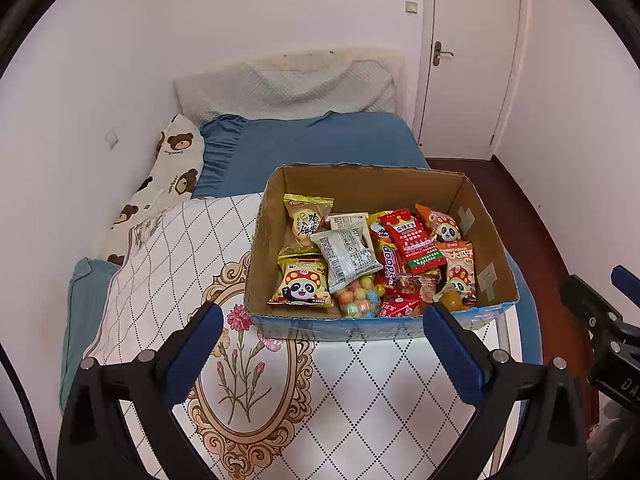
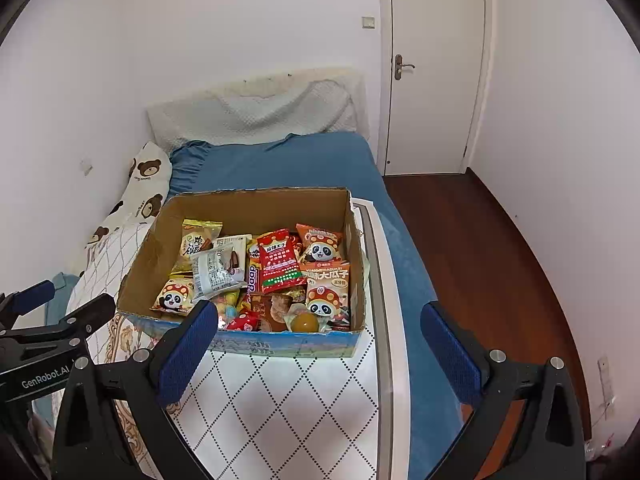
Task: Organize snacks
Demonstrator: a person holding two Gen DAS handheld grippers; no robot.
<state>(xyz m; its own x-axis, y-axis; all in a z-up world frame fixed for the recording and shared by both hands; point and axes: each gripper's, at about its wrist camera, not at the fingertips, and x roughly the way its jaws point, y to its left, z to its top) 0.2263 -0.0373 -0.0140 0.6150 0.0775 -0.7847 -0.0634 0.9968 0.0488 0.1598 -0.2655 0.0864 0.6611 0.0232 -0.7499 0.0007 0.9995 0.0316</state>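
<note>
Hovering short of the cardboard box (image 1: 352,184) of snacks (image 1: 348,258) on the patterned mat, both the left gripper (image 1: 322,322) and right gripper (image 2: 320,320) gape empty; only the right view shows the mat's white edge (image 2: 394,360).

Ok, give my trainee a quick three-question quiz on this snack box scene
1. True or false: both tools are open, holding nothing.
2. Where do the snack packets lie? A) inside the brown cardboard box B) scattered over the blue bedsheet
3. What does the box rest on?

Key:
1. True: left tool and right tool are open and hold nothing.
2. A.
3. A white board with a diamond and flower pattern, laid on the bed.
</note>
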